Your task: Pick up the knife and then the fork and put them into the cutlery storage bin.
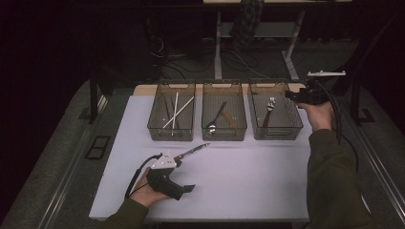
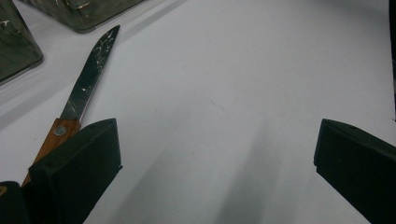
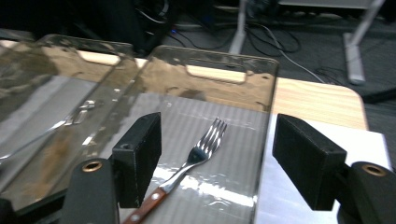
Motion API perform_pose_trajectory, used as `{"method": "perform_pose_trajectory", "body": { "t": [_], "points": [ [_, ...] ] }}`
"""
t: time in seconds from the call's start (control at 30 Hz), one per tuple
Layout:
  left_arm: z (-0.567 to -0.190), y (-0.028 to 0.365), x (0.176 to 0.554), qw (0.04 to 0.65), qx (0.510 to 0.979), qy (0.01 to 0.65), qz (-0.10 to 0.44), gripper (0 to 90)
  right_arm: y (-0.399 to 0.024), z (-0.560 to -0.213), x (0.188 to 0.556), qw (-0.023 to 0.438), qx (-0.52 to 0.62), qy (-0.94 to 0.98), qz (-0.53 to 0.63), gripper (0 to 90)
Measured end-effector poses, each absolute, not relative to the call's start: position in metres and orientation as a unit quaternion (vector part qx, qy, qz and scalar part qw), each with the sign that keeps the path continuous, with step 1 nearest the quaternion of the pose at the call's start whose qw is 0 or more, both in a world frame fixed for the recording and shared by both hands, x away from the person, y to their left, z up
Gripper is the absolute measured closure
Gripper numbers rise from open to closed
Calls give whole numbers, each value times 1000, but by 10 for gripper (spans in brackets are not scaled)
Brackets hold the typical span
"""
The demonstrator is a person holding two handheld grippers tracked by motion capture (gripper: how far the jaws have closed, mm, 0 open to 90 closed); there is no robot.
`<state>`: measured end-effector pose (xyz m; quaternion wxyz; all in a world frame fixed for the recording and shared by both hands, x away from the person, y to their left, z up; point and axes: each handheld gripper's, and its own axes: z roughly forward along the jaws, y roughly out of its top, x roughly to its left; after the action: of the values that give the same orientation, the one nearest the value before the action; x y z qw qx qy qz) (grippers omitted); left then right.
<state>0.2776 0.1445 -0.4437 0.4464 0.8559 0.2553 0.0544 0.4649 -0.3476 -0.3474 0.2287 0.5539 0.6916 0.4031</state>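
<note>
My knife (image 2: 88, 79): glossy metal blade, wooden handle.
My fork (image 3: 196, 156): shiny metal, wooden handle.
Bin (image 3: 210, 60): clear smoky plastic.
Table (image 2: 243, 93): matt white.

Dark room, dim light. White table top (image 1: 248, 176), wooden edge at far side. Grey carpet floor (image 1: 52, 157). Behind: white desk legs (image 1: 218, 45), tangled cables (image 1: 239, 59) on floor.

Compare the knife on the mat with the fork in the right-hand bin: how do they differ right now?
The knife lies on the open white mat, beside the left gripper; the fork lies inside the right bin, under the right gripper. The knife ends in a long blade, the fork in tines. Both have wooden handles and neither is gripped.
</note>
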Motion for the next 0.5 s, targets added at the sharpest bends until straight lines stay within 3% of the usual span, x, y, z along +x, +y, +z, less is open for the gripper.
{"method": "perform_pose_trajectory", "body": {
  "t": [0.3, 0.5],
  "points": [
    [-442, 146, 279, 445, 856, 257, 63, 0, -335, -351, 438, 186, 499, 729, 430, 262],
    [-438, 148, 280, 442, 856, 258, 72, 51, -328, -353, 409, 179, 471, 737, 451, 253]
  ]
}}
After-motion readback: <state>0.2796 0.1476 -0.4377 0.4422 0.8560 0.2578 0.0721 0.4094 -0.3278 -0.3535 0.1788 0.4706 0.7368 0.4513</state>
